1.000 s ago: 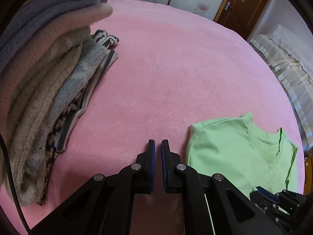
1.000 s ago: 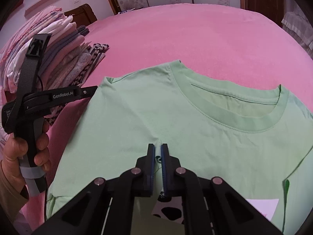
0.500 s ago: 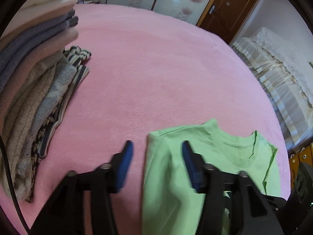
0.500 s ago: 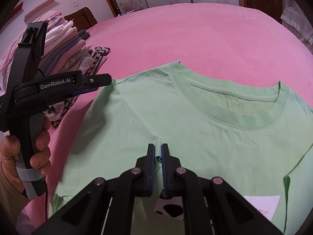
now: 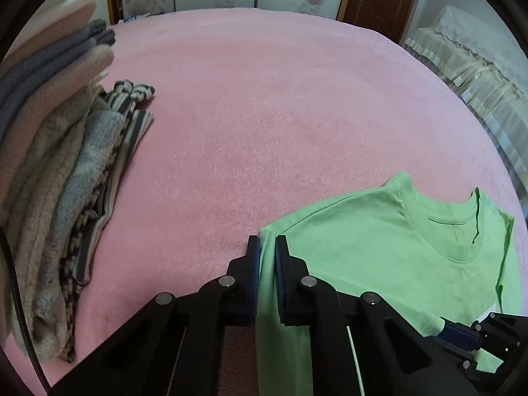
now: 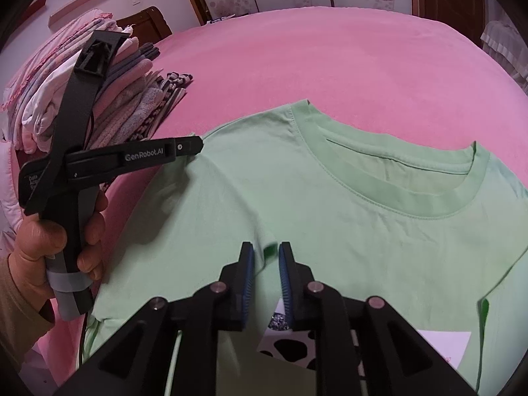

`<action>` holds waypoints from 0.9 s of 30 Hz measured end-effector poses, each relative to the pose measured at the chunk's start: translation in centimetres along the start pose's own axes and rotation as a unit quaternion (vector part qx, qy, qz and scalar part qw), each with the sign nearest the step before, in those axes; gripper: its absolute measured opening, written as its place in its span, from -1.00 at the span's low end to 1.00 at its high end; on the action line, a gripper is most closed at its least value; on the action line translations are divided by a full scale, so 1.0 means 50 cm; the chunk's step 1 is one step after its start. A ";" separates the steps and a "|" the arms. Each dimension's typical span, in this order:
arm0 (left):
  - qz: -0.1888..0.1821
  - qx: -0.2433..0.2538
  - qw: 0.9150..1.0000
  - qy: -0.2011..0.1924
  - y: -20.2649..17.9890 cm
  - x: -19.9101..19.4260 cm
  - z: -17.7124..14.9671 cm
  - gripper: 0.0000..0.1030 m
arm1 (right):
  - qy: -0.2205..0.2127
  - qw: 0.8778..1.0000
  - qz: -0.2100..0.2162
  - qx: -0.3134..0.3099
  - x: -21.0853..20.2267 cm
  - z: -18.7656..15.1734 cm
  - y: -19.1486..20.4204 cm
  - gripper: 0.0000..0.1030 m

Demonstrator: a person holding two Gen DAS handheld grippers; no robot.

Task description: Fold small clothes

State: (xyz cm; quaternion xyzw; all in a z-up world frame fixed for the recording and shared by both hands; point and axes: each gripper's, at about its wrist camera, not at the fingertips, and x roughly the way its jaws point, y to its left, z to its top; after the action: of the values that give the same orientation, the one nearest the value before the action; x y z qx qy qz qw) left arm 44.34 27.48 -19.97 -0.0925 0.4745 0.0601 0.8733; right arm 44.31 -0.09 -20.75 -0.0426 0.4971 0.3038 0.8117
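- Left wrist view: left gripper point(image 5: 267, 242) pinches the left edge of the green T-shirt point(image 5: 396, 250); its jaws have just closed, and a fold of fabric runs up between the blue pads.
- Shirt lies on the pink blanket point(image 5: 264, 115), collar toward the far side, to the right of this gripper.
- Right wrist view: right gripper point(image 6: 266, 254) has its jaws slightly parted, having just been opening. A small ridge of the shirt stands in the gap; the pads do not seem to press it.
- Same view: a hand point(image 6: 56, 247) grips the left gripper's handle, and its fingertip reaches the shirt's shoulder edge.
- Stack of folded clothes point(image 5: 49, 171) sits at the blanket's left, well apart from the shirt.
- Hard to read: shirt's lower part is hidden behind the gripper bodies; a black-and-white patterned patch point(image 6: 290, 346) shows below the right jaws, identity unclear.
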 end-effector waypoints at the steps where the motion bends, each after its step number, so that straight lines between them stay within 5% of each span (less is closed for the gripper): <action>1: 0.001 0.001 1.000 -0.002 -0.012 0.000 0.004 -0.88 | 0.001 1.000 0.003 -0.003 0.003 0.001 0.003 -0.69; 11: -0.001 0.014 1.000 0.003 -0.021 0.006 0.018 -0.87 | -0.003 0.999 0.002 0.033 0.008 0.014 -0.009 -0.70; 13: 0.008 0.032 0.999 0.004 -0.039 0.016 0.016 -0.87 | -0.006 0.999 -0.031 0.025 0.012 0.013 -0.006 -0.97; 17: 0.028 0.060 0.998 0.012 -0.059 0.028 0.016 -0.82 | 0.000 0.999 -0.046 0.012 0.019 0.009 0.004 -0.96; 19: 0.034 0.062 0.997 0.016 -0.069 0.020 0.021 -0.68 | 0.002 0.999 -0.045 0.014 0.009 0.011 0.006 -0.95; 21: 0.046 0.057 0.997 0.015 -0.071 -0.001 0.028 -0.17 | 0.001 0.999 -0.035 0.025 -0.015 0.009 0.003 -0.91; 27: 0.070 0.050 0.996 -0.009 -0.080 -0.148 -0.038 -0.07 | -0.023 0.999 0.001 0.025 -0.122 -0.044 0.018 -0.73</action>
State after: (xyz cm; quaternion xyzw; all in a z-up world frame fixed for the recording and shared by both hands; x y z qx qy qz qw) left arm 39.54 23.03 -14.36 -0.0151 0.4748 0.0982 0.8745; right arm 40.13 -2.95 -16.57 -0.0149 0.4855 0.2930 0.8235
